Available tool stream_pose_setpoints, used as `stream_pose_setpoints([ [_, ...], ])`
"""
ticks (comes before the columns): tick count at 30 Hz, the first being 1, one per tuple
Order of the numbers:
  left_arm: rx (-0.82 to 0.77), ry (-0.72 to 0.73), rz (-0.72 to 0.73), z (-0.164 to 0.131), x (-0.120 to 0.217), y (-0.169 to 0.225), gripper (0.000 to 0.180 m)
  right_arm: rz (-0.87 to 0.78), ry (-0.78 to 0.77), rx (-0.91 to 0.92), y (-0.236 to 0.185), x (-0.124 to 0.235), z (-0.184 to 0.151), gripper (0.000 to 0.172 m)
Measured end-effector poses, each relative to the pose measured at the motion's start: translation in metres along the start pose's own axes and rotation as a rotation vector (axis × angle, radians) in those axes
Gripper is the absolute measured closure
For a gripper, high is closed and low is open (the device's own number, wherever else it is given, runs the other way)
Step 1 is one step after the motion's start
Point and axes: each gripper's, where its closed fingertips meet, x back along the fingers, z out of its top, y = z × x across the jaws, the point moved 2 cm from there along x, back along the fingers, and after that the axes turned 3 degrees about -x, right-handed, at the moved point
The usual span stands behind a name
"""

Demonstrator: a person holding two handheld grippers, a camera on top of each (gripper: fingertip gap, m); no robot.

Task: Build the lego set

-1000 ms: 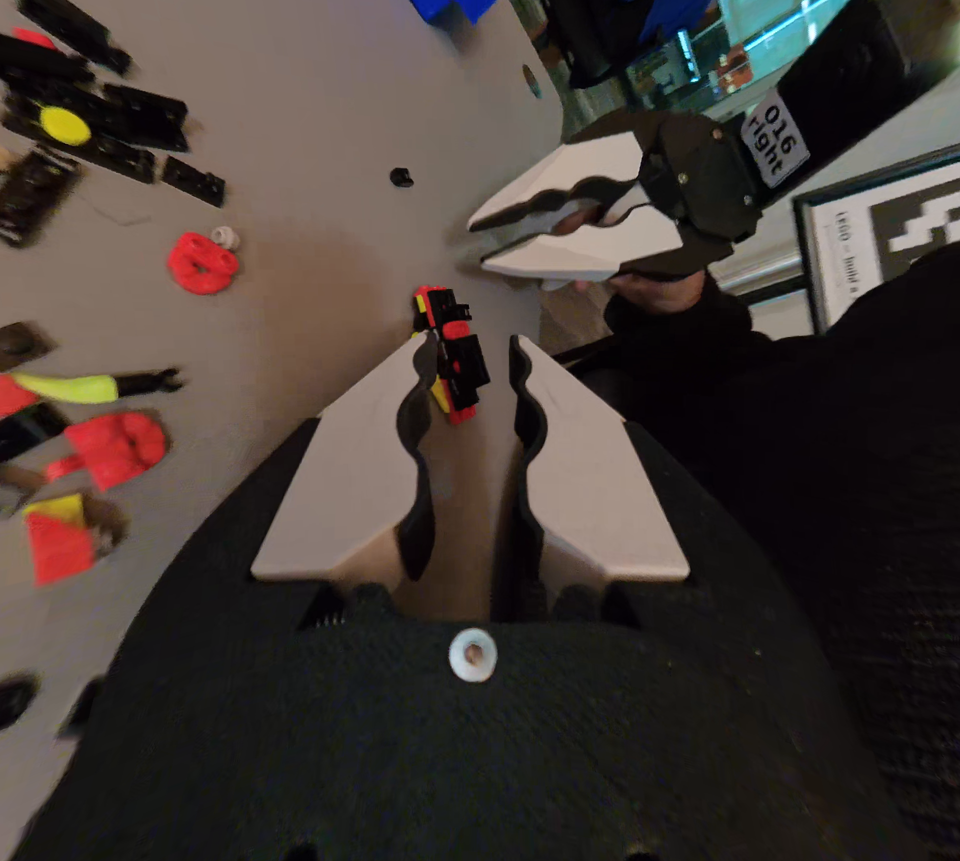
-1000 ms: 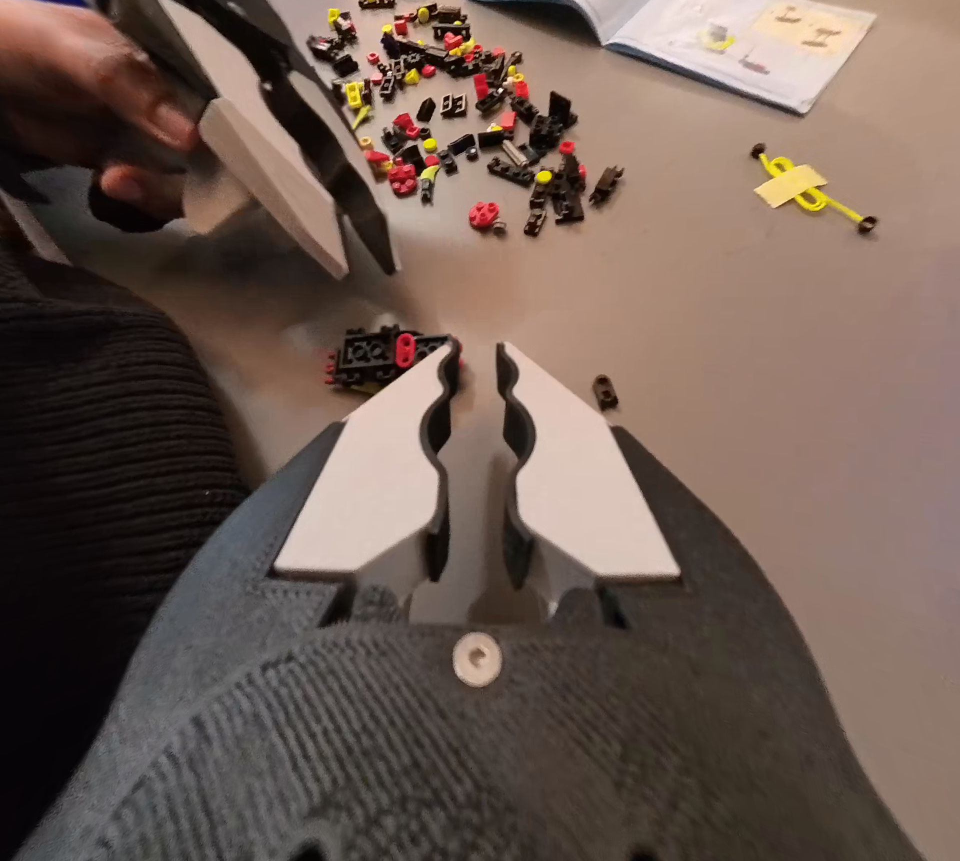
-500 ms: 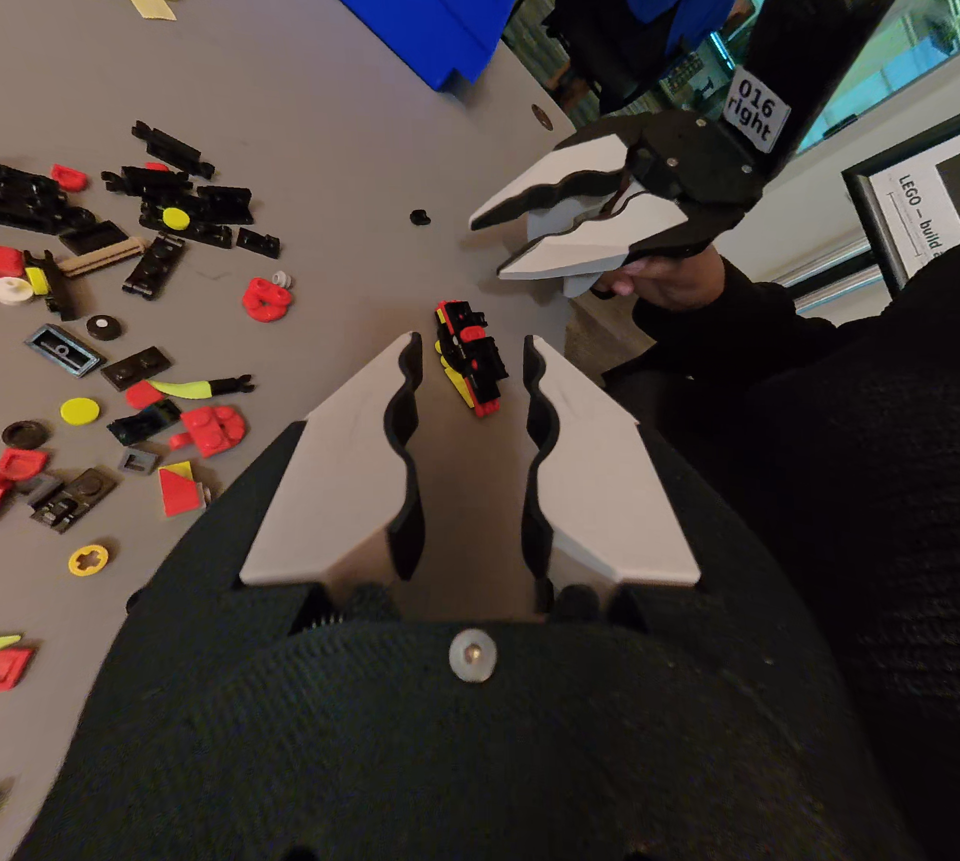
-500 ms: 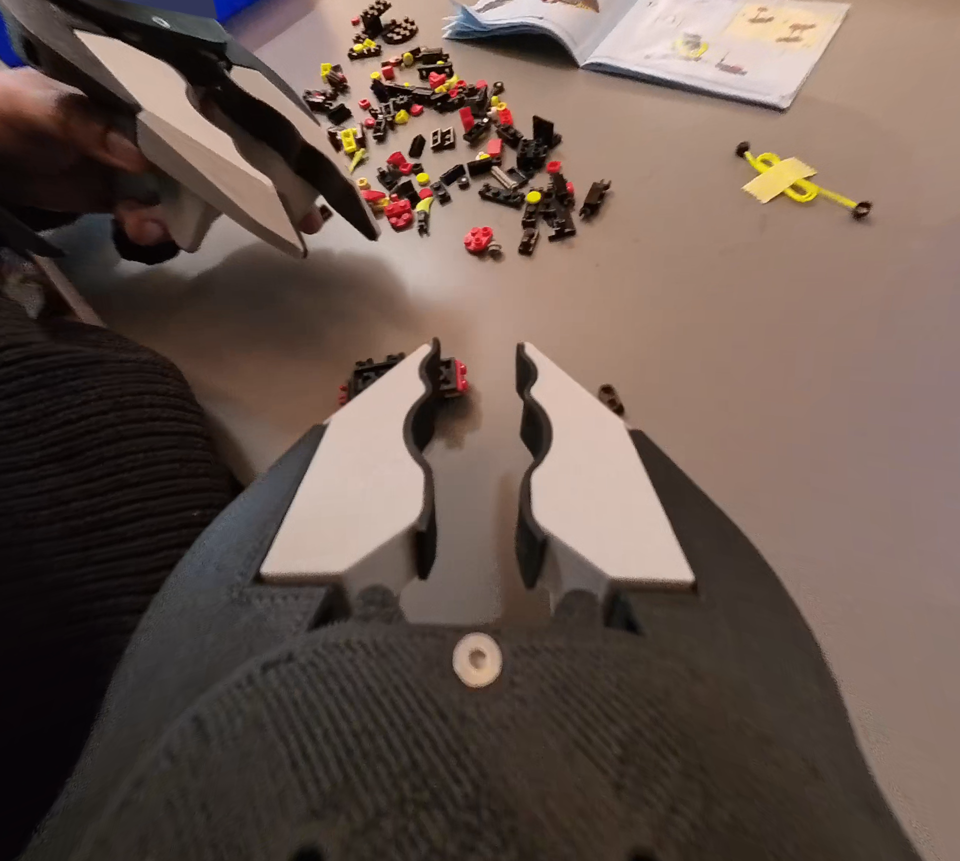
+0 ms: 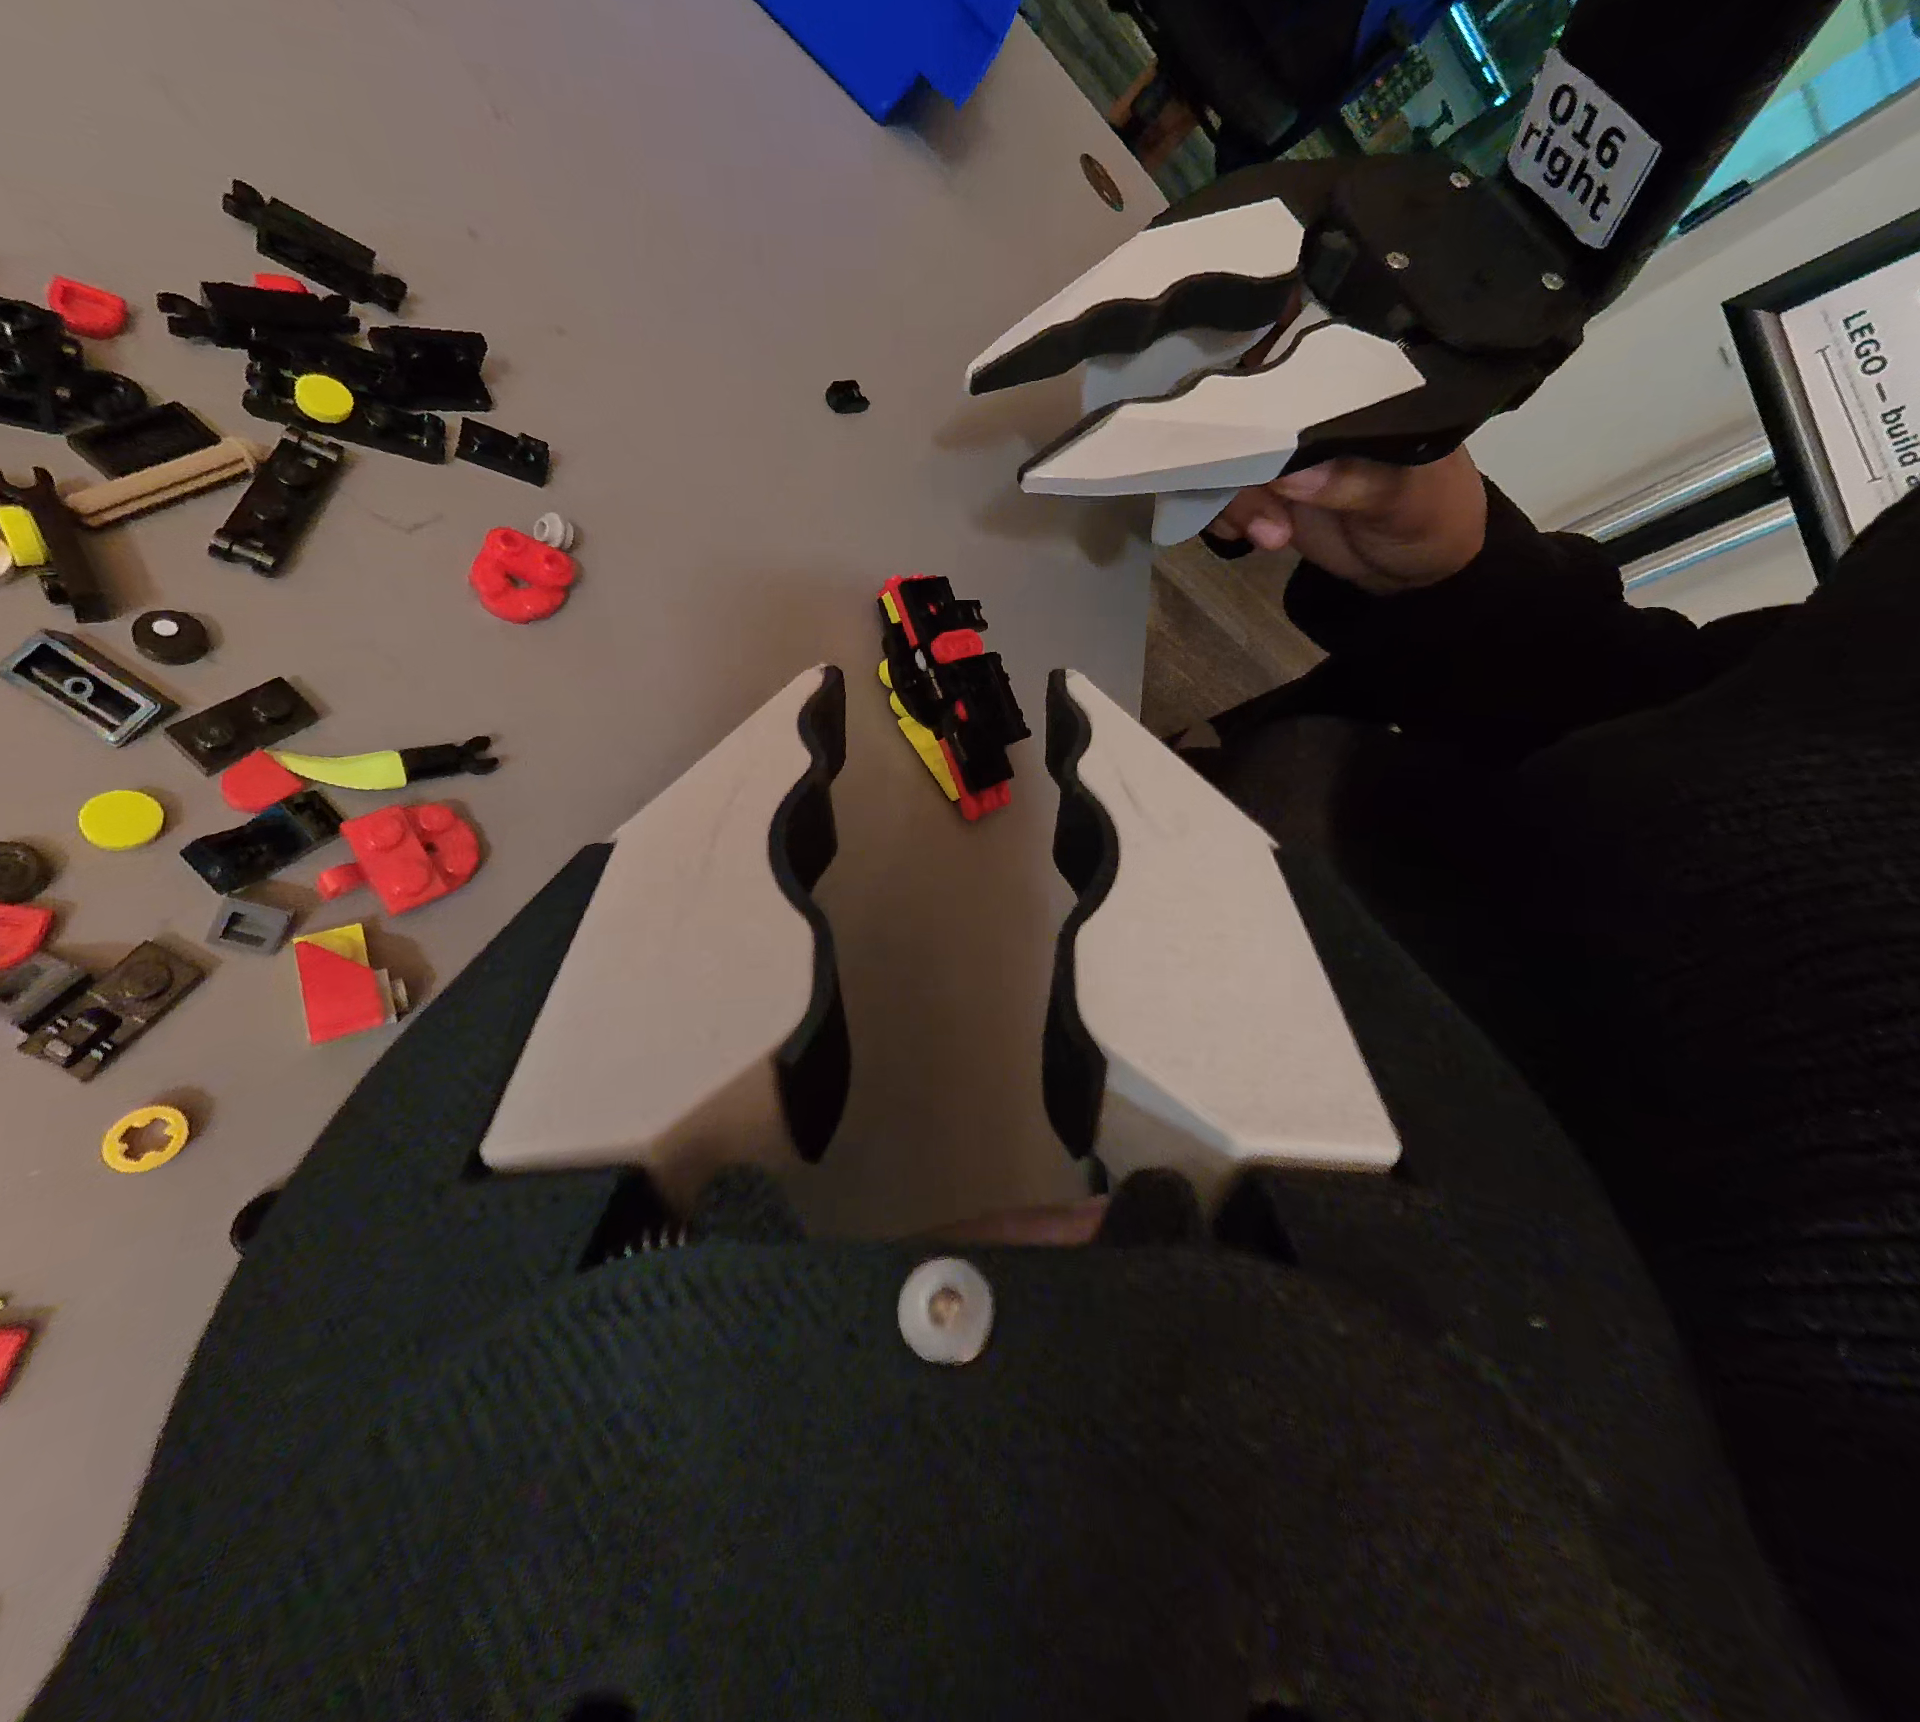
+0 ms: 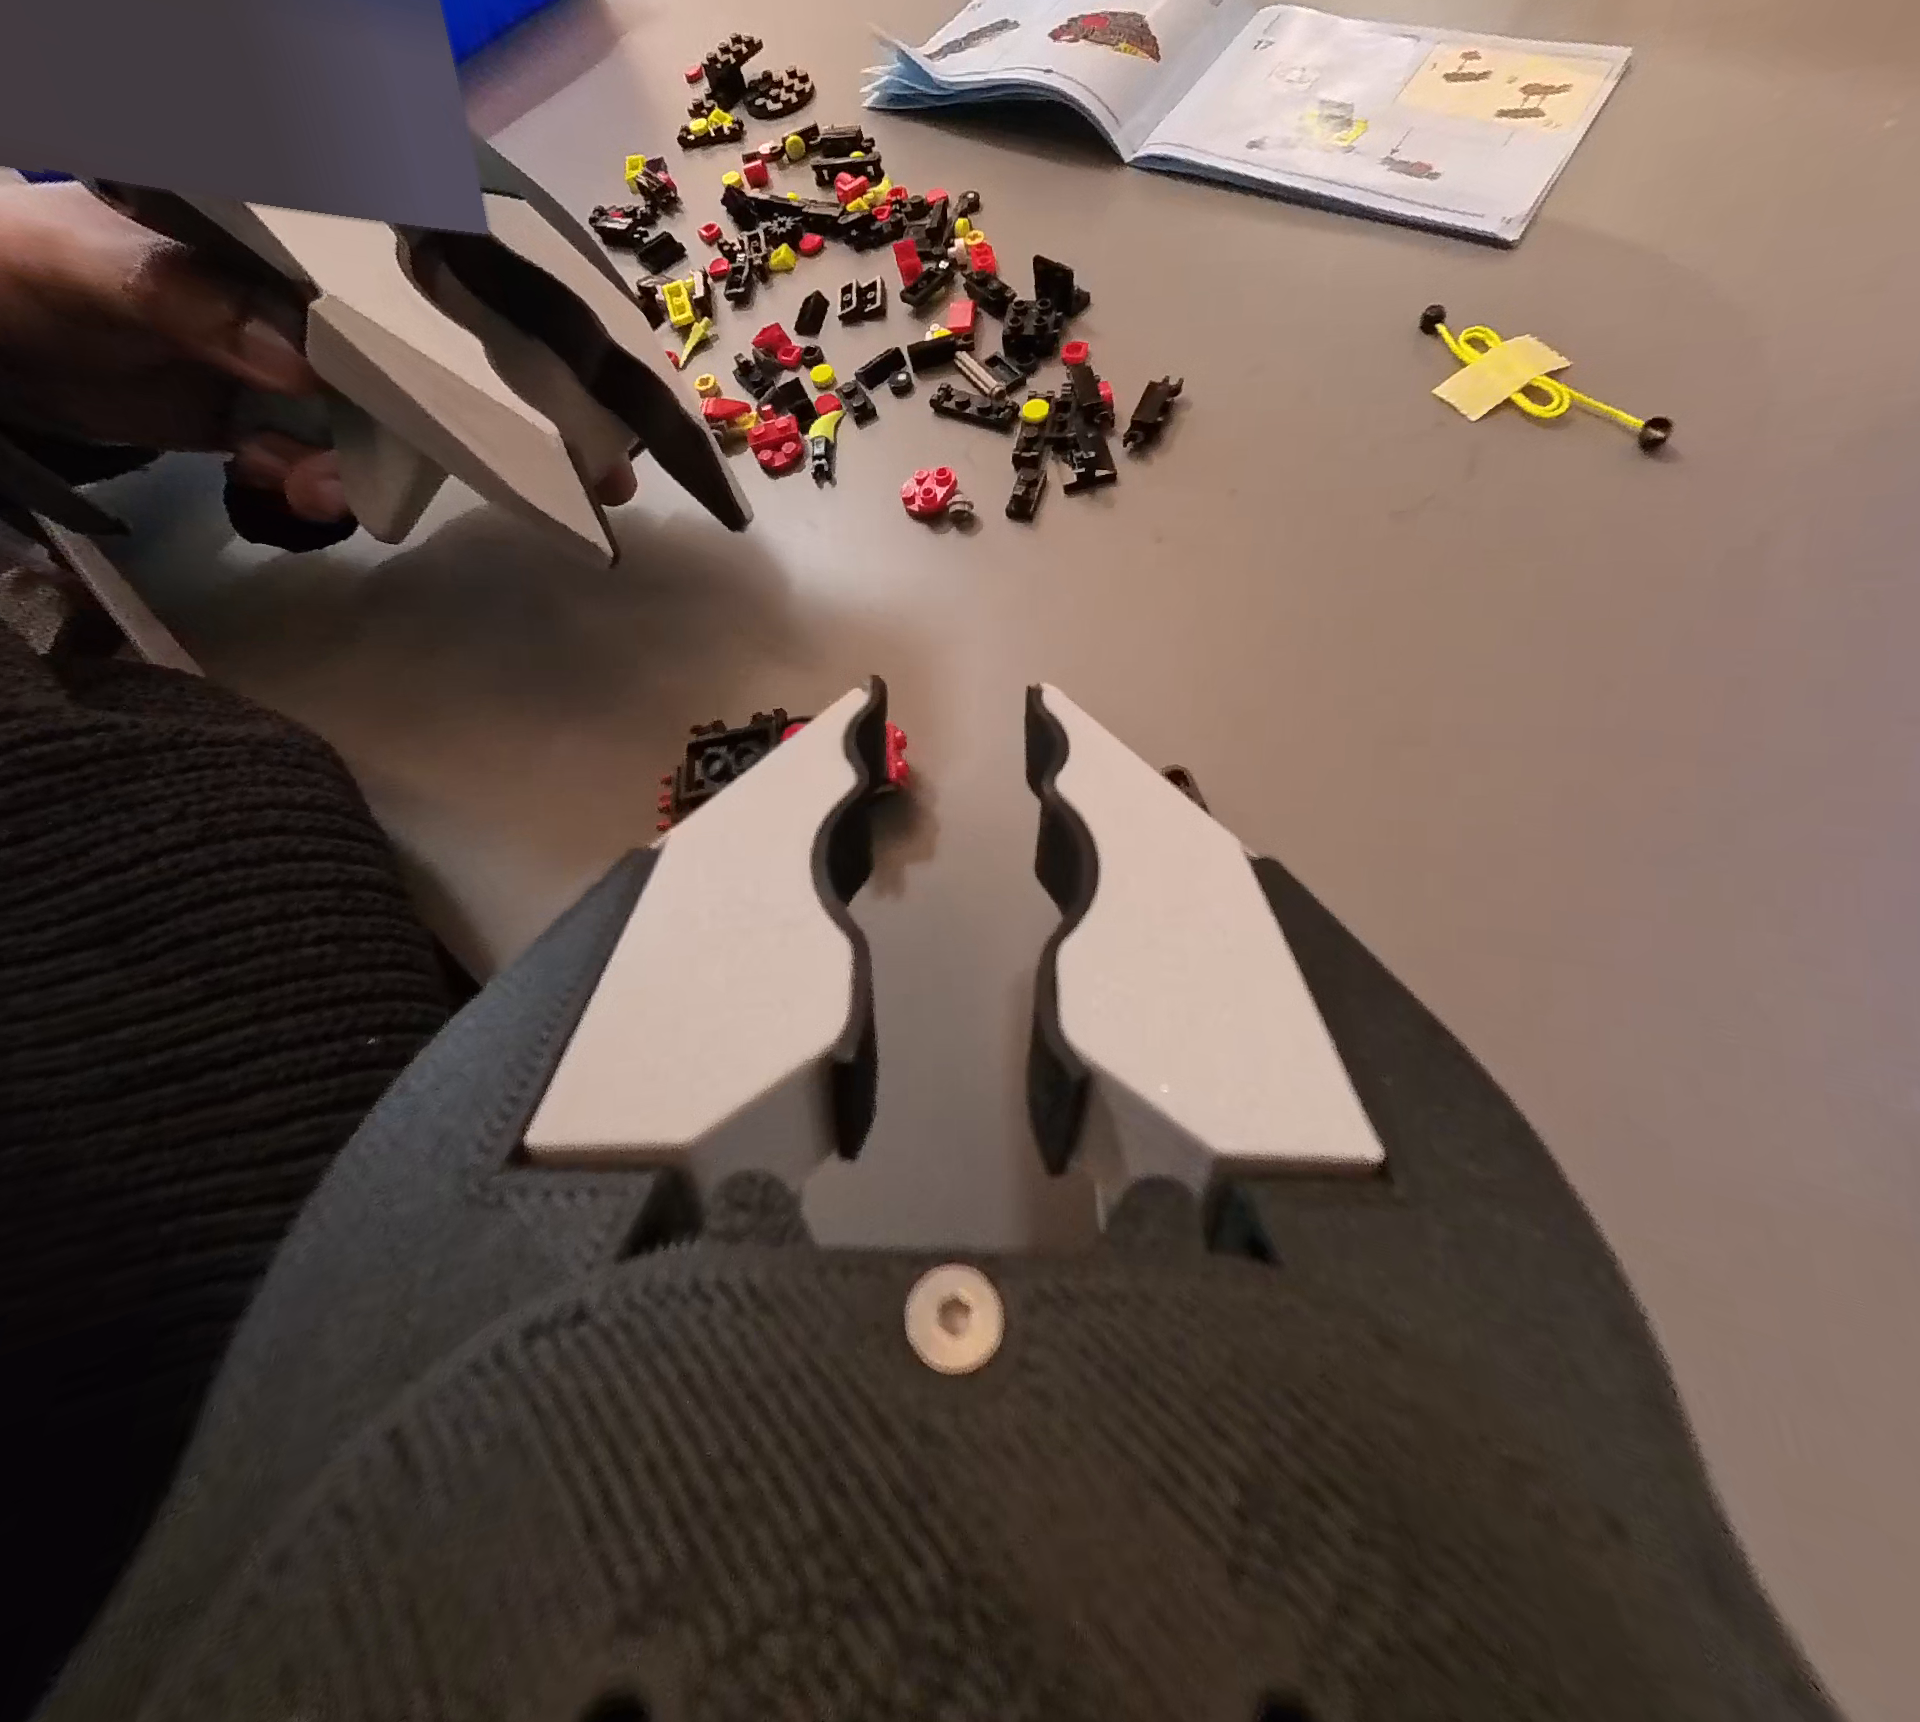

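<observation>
Quick update from us: the left tongs (image 5: 940,680) were narrower a second ago, with one pad right up against the little black, red and yellow build (image 5: 966,716). Now they're spread, and the build just lies on the surface (image 5: 623,114) between the two tips, touching neither pad as far as we can see. The right tongs (image 6: 953,690) were almost pressed together back then. Now they stand parted with nothing between them.

We'd say nothing is being pinched by either side right now. The build sits free near the surface's edge.

On pose, the left tongs angle down at the surface, tips on either side of the build. The right tongs hover off the surface near its edge, pointing in toward the left ones, with a hand (image 5: 1351,519) wrapped under the grip. In the right wrist view the build peeks out from behind the left finger (image 6: 790,799), not in the gap.

The loose pile of pieces (image 6: 883,322) and the open booklet (image 6: 1247,83) lie farther off.
</observation>
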Motion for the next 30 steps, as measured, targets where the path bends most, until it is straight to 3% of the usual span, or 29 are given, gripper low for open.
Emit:
stream_pose_setpoints([
  [7,0.003,-0.012,0.013,-0.002,-0.002,-0.003,0.143,-0.159,-0.056,0.054,0.032,0.004,-0.005,0.150],
  [13,0.005,-0.015,-0.002,-0.003,-0.004,-0.001,0.143,-0.239,-0.199,0.045,0.062,0.014,-0.025,0.150],
  [18,-0.001,-0.022,0.002,-0.003,-0.006,0.001,0.143,-0.161,-0.210,0.014,0.055,0.005,-0.029,0.152],
  [22,-0.013,-0.040,0.003,-0.006,-0.008,0.003,0.144,-0.139,-0.241,0.099,0.053,-0.010,-0.025,0.153],
  [27,-0.031,-0.062,0.018,-0.009,-0.009,0.002,0.144,-0.102,-0.300,0.136,0.050,-0.017,-0.029,0.166],
  [30,-0.039,-0.059,0.024,-0.009,-0.009,0.002,0.144,-0.104,-0.229,0.168,0.044,-0.012,-0.018,0.166],
])
